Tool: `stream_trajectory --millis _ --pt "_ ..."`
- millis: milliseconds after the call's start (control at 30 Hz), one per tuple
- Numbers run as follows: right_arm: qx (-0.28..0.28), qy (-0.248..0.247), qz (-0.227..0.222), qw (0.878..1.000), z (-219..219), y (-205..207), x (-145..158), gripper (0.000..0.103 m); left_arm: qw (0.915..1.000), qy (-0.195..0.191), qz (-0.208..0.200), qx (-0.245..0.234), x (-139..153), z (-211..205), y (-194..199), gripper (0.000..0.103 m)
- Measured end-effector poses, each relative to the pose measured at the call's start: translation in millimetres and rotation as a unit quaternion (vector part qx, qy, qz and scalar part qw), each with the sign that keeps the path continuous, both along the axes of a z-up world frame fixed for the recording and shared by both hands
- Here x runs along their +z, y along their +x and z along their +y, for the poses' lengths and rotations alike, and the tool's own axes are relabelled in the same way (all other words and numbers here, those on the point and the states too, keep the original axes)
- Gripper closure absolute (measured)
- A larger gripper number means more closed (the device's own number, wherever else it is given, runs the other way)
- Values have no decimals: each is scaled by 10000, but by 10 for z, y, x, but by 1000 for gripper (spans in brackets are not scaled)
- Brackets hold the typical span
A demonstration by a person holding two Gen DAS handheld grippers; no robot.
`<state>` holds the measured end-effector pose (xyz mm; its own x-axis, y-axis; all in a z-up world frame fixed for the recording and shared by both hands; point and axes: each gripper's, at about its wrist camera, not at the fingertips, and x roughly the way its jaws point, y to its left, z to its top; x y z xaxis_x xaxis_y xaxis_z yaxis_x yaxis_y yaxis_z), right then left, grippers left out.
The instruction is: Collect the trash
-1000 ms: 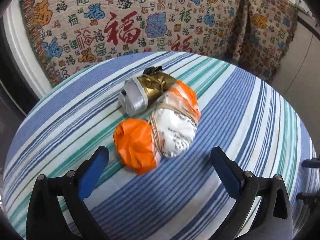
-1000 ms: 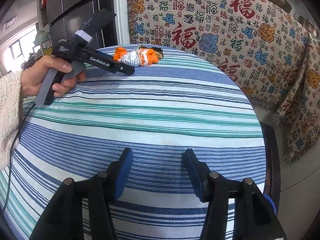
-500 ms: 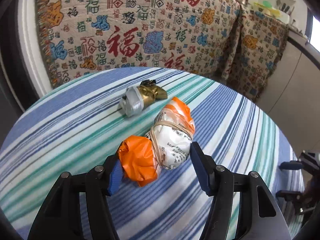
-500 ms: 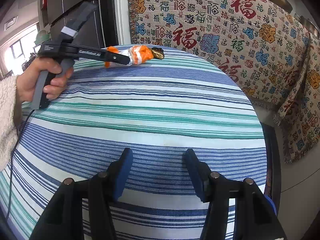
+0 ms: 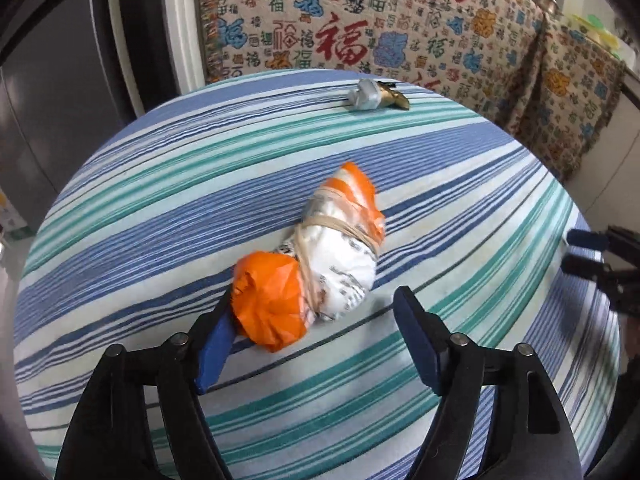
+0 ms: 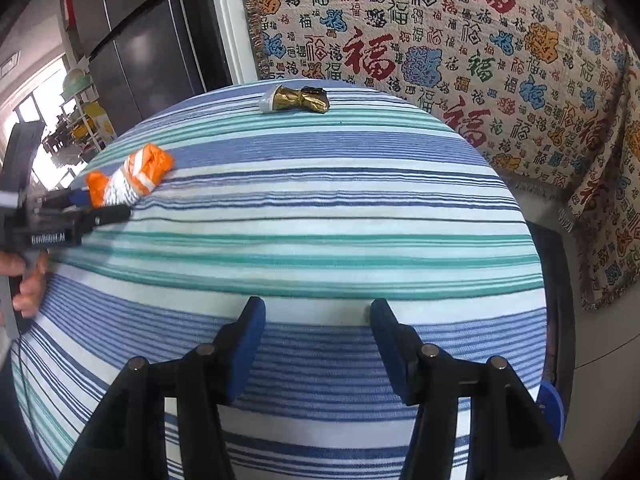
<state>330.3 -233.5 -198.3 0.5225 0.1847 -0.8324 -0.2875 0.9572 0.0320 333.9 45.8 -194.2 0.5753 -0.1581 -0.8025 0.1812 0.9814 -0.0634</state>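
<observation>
An orange-and-white wad of trash bound with rubber bands point(image 5: 316, 264) lies on the round striped table point(image 5: 460, 184). My left gripper point(image 5: 316, 344) is open; its left pad touches the wad's orange end and its right pad stands apart. The wad also shows in the right wrist view point(image 6: 128, 180) at the left gripper's tips point(image 6: 100, 210). A gold-and-silver wrapper point(image 5: 376, 96) lies at the table's far edge, also in the right wrist view point(image 6: 294, 99). My right gripper point(image 6: 316, 340) is open and empty over the near edge.
A patterned cloth with red characters point(image 6: 440, 40) hangs behind the table. A dark fridge point(image 6: 132, 40) stands at the back left. The right gripper's tips point(image 5: 588, 252) show at the table's right edge in the left wrist view.
The left gripper has pulled back toward the table's left side, dragging the orange-and-white wad away from the gold wrapper. Its jaws have opened wider. The right gripper has barely moved.
</observation>
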Motion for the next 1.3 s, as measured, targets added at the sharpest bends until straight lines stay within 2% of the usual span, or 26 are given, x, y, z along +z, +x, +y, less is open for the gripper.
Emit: stream_trajectory --millis 200,367,467,533,633,700,767,867,967,1033,1067,1100,1167,1233,1300 --pt "-297 359 222 9987 327 788 182 46 9998 -161 -118 -100 61 12 56 18" --pt "-764 554 -88 9955 853 1509 287 46 9997 -174 -155 41 67 94 97 18" --pt "-710 139 -316 9969 1210 1905 204 46 9998 -63 -171 90 34 170 97 18" --pt "-687 -432 -377 9960 1398 2129 78 46 9999 -41 -93 117 -14 220 96 18" --pt "-748 -914 -69 9930 1460 2297 -167 51 9998 -117 -145 115 12 280 73 15" --pt "-608 -958 -363 9929 1424 2178 -111 65 9998 -152 -112 83 2 308 74 15" --pt "-156 -960 -393 9945 1386 1995 -82 74 9997 -213 -112 88 3 329 80 15" --pt "732 -1174 -446 9894 1334 1572 -77 80 9997 -213 -110 86 4 326 87 15" --pt "1633 -1210 -379 9784 1110 1014 -28 80 9996 -259 -110 21 13 296 105 14" --pt "1885 -1319 -362 9725 910 717 -19 76 9993 -340 -108 -58 11 253 120 10" --pt "1868 -1273 -352 9735 781 586 -1 69 9993 -359 -93 -93 8 229 149 10" --pt "1751 -1125 -322 9776 646 501 26 50 9990 -406 -76 -147 9 193 172 10" --pt "1287 -701 -400 9884 368 331 110 31 9980 -587 -31 -243 22 130 189 10" --pt "807 -300 -408 9955 185 186 152 31 9977 -644 37 -205 32 46 193 11" --pt "241 -17 -168 9996 64 102 99 31 9965 -786 116 -263 43 -45 142 11"
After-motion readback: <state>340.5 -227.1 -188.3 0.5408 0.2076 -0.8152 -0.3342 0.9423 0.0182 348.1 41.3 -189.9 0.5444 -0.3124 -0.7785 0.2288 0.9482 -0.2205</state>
